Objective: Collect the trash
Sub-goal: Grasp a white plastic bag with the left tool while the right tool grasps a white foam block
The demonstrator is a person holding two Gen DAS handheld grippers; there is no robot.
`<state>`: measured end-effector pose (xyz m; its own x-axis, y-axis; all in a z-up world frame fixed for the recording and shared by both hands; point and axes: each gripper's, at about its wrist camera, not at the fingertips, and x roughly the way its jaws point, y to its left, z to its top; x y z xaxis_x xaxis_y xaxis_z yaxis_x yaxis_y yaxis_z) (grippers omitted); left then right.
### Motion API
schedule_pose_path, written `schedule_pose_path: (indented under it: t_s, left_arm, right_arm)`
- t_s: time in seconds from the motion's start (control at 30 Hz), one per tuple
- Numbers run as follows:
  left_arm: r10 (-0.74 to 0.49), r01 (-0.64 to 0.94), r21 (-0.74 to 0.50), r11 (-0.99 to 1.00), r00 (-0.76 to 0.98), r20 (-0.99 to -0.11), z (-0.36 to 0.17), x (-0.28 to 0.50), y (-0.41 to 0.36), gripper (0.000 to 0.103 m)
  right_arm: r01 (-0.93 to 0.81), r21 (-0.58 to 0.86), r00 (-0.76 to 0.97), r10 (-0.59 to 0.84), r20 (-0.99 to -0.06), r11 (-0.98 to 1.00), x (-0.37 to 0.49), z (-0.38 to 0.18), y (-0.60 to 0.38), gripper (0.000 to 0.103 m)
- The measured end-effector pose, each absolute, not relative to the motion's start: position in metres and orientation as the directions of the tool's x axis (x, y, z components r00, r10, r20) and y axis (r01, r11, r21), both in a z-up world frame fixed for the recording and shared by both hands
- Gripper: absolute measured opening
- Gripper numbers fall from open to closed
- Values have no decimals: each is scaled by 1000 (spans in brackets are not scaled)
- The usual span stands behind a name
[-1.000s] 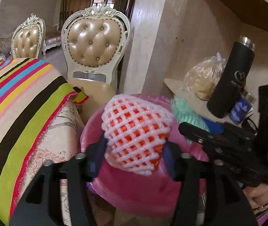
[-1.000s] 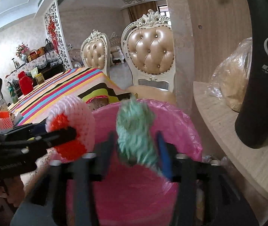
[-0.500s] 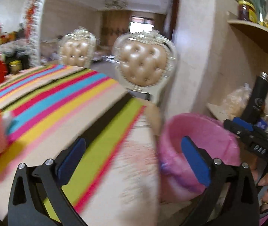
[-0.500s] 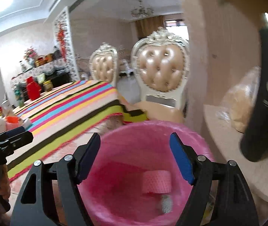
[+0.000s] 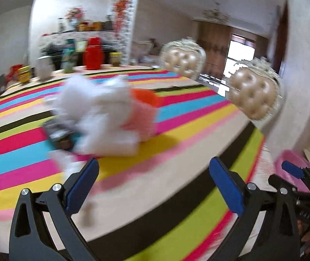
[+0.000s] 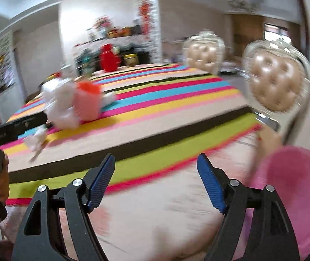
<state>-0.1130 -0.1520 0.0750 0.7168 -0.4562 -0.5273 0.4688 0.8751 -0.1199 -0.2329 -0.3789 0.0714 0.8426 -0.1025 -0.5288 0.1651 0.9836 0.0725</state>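
Step in hand: both grippers returning empty for more trash. Left gripper [image 5: 153,187] jaws spread, nothing between; right gripper [image 6: 156,183] jaws widening, empty. Trash pile [image 5: 102,117] lying ahead of the left jaws on the counter [image 5: 198,117]; pink bin [image 6: 296,195] sitting right of the right jaws. Next: reaching forward, closing on a piece.

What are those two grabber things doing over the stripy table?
A person is tidying up rubbish with a grabber in each hand. Both the left gripper and the right gripper are open with nothing between their fingers; their jaws have just been opening. They point at the striped tablecloth, where a blurry pile of white crumpled rubbish with an orange cup lies. The pink bin stands beside the table.
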Motion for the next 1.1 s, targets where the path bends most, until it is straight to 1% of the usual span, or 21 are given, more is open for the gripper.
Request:
schedule_pose_path:
  t_s: [0.13,0.2,0.37,0.5,0.57,0.6,0.63,0.67,0.7,0.73,0.77,0.8,0.87,0.93,1.03,1.1]
  left_arm:
    - [-343,364,-74,929,765,-544,70,-101,-105,98]
    - [-302,337,-49,940,760,-575,67,-89,-95,98]
    - [-249,314,-19,949,712,-656,55,-56,-89,98]
    - [-200,305,13,952,656,-727,41,-29,-95,98]
    - [-176,299,33,954,644,-745,34,-20,-95,96]
    - [-166,302,44,952,635,-754,30,-15,-95,94]
    - [-164,308,49,950,627,-762,27,-12,-95,87]
    - [-166,316,49,947,619,-768,24,-9,-95,76]
    - [-177,329,43,943,608,-774,20,-6,-94,68]
    - [-203,350,21,936,590,-781,17,-5,-92,49]
    - [-232,369,-6,929,572,-787,14,-3,-91,33]
    - [-257,376,-28,926,576,-776,17,-4,-86,27]
    - [-271,370,-28,929,624,-733,26,-10,-78,27]
    - [-264,339,-18,941,696,-667,39,-18,-65,26]
    - [-239,261,-47,964,780,-578,55,-25,-41,26]
    - [-222,210,-84,974,815,-535,62,-29,-27,27]
  right_arm:
    - [103,76,856,-50,-515,992,-213,75,-346,76]
    - [86,87,856,-29,-517,992,-209,77,-336,76]
    - [45,83,852,5,-523,996,-193,82,-322,76]
    - [3,56,833,29,-552,998,-161,79,-310,76]
    - [-17,47,828,40,-559,999,-149,77,-304,76]
    - [-26,44,826,46,-562,999,-142,77,-301,76]
    - [-38,43,825,55,-563,998,-135,77,-296,76]
    - [-48,43,825,64,-562,998,-130,77,-293,76]
    - [-58,43,824,72,-561,997,-123,78,-289,76]
    - [-63,43,824,77,-561,997,-118,78,-286,76]
    - [-71,45,824,84,-560,997,-113,79,-282,76]
    - [-79,47,824,92,-560,996,-108,79,-278,76]
    - [-96,52,821,108,-560,994,-97,80,-269,76]
    - [-108,45,821,115,-560,993,-88,79,-262,76]
    - [-108,47,824,116,-554,993,-74,80,-254,76]
    - [-102,82,826,130,-549,991,-63,81,-253,76]
